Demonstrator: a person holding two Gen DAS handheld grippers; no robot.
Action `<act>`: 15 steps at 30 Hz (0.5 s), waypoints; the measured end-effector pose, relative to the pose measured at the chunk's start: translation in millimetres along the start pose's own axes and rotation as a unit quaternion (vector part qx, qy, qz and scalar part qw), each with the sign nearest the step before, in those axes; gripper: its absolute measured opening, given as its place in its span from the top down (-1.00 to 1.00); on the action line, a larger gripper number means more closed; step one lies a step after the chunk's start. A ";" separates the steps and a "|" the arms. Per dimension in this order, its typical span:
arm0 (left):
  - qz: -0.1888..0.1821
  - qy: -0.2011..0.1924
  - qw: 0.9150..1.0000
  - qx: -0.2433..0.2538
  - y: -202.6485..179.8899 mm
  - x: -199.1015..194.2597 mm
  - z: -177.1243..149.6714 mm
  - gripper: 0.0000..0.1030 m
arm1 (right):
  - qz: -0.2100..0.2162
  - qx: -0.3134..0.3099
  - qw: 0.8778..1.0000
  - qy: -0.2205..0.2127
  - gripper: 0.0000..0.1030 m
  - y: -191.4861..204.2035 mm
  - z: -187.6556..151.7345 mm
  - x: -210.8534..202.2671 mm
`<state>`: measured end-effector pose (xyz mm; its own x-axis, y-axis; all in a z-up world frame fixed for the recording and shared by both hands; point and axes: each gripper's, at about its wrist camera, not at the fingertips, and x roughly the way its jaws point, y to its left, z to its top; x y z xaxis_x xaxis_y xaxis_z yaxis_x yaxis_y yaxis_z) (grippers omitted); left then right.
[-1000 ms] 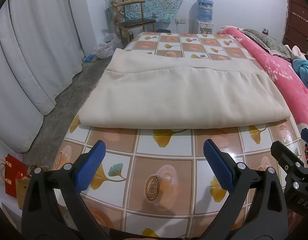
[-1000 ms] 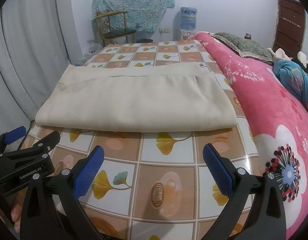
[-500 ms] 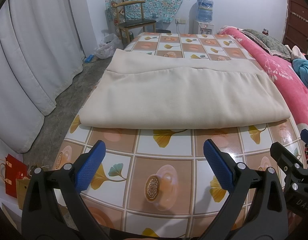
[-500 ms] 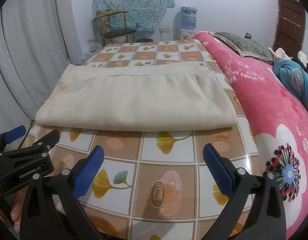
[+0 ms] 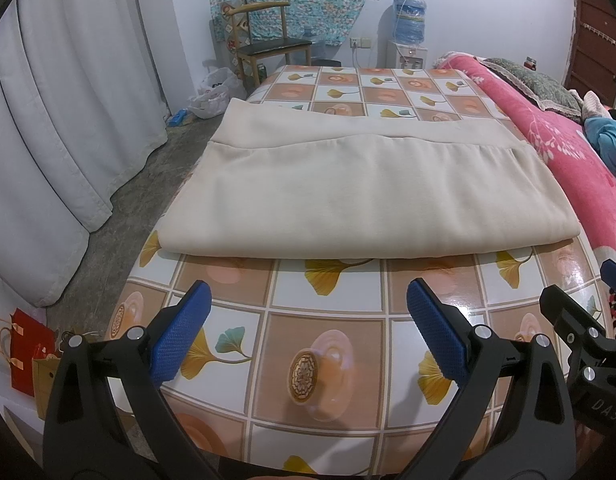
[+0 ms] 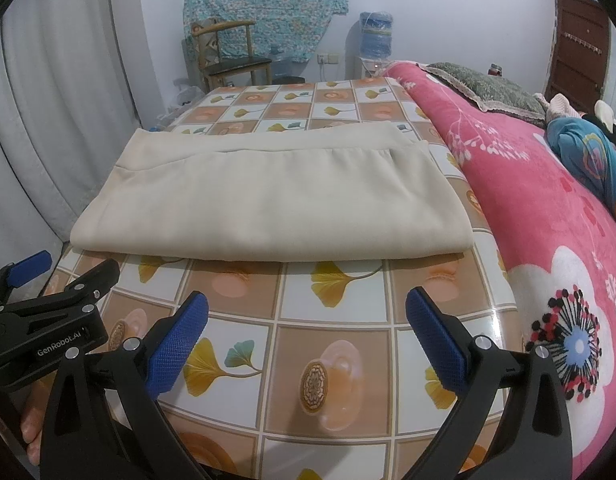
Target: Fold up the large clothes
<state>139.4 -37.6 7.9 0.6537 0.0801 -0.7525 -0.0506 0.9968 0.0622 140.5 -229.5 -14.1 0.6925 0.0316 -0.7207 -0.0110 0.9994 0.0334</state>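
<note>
A large beige fabric garment (image 5: 348, 196), folded into a broad flat rectangle, lies across the middle of a table covered in a glossy oilcloth with brown and white squares and ginkgo-leaf prints (image 5: 328, 344), its near folded edge parallel to the table's front and its far layer showing as a narrower band beyond a seam. The left gripper (image 5: 308, 332), black-armed with blue textured pads, hovers over the bare front of the table with its jaws spread wide and nothing between them, well short of the cloth. The right gripper (image 6: 308, 332), of the same build, sits beside it in the same wide-open, empty pose; part of the left tool's black body appears at the lower left of the right wrist view, with fingers of a hand (image 6: 29, 432) below it. A pink floral fleece blanket (image 6: 548, 240) covers the bed touching the table's right side. Pale grey curtains (image 5: 59, 120) hang at left, and a wooden chair with a dark seat (image 5: 267, 48) and a blue-bottled water dispenser (image 5: 408, 36) stand against the far wall.
</note>
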 end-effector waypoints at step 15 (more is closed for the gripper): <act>0.000 0.000 1.000 0.000 -0.2 -0.1 -0.1 -0.84 | 0.000 0.000 1.000 0.000 -0.87 0.7 0.5 0.1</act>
<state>139.2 -37.8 7.8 0.6542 0.0804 -0.7520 -0.0506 0.9968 0.0626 140.9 -228.8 -13.8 0.6923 0.0316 -0.7210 -0.0107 0.9994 0.0336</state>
